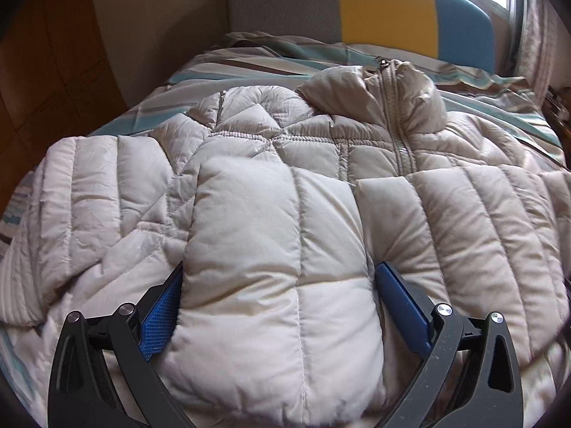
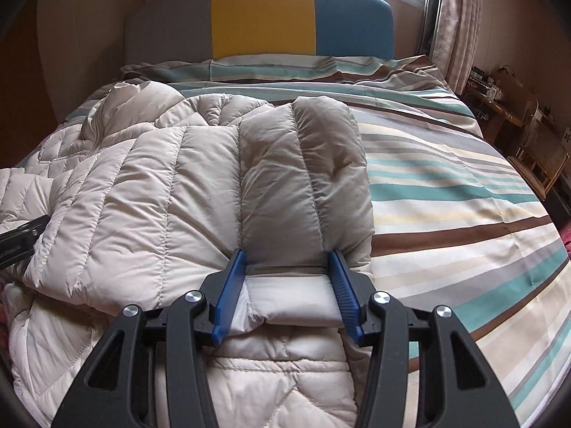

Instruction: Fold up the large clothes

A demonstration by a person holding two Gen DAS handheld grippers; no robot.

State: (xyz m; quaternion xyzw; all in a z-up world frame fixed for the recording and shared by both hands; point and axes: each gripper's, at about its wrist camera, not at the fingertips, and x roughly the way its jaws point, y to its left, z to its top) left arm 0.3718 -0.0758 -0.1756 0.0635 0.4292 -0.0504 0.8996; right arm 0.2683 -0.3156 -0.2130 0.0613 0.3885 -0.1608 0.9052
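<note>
A puffy beige down jacket [image 1: 321,149] lies front up on the striped bed, zipped, with its collar [image 1: 389,85] toward the headboard. My left gripper [image 1: 280,267] has its jaws wide, and its blue pads [image 1: 162,310] press on both sides of a thick quilted fold of the jacket. In the right wrist view, my right gripper [image 2: 287,251] is shut on a quilted sleeve-like panel [image 2: 303,178] at the jacket's right edge, with the fabric spanning flat from pad to pad. A dark piece of the left gripper [image 2: 21,239] shows at that view's left edge.
The striped duvet [image 2: 446,196] lies bare to the right of the jacket. A grey, yellow and blue headboard [image 2: 260,18] stands under a window with curtains [image 2: 460,25]. A desk and chair [image 2: 535,149] stand right of the bed, and wooden panelling [image 1: 43,53] is on the left.
</note>
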